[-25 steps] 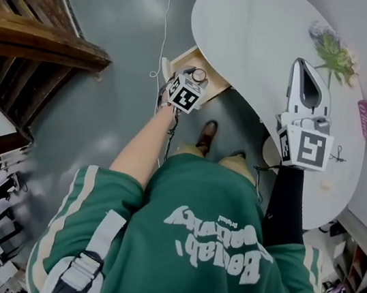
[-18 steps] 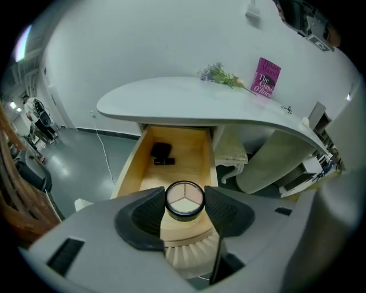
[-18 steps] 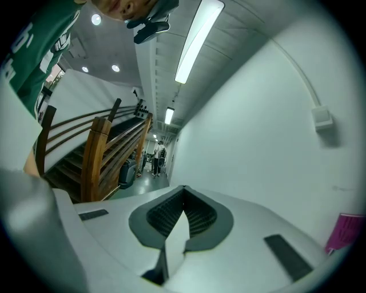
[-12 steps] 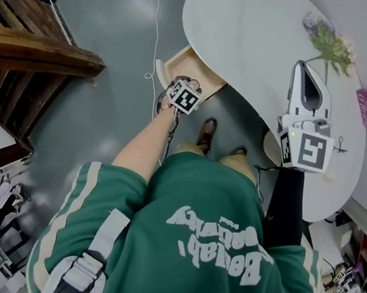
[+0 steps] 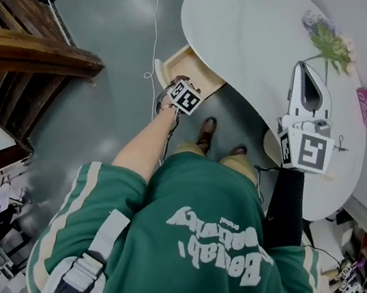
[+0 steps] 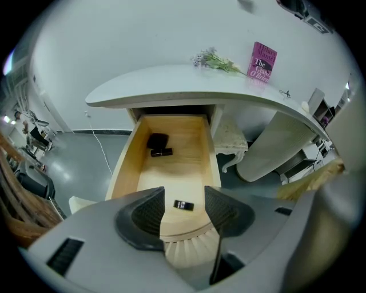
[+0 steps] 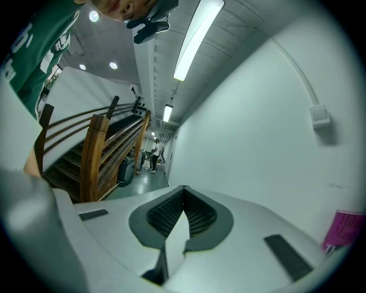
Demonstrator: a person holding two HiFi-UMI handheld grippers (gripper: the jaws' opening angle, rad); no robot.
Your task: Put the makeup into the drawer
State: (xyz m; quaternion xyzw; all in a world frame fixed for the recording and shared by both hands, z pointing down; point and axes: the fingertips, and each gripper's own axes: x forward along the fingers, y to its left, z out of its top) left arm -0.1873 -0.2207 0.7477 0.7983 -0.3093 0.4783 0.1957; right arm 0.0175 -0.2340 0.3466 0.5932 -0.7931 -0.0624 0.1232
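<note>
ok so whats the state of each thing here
drawer: open, pulled out
left gripper: jaws apart, gripping nothing
right gripper: jaws together, empty
small black makeup piece: lying loose in the drawer
two black makeup items: lying at the drawer's back
book: closed

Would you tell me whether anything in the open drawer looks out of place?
Nothing stands out: the drawer is pulled straight out, and the dark makeup pieces lie on its floor, none over the edge.
</note>
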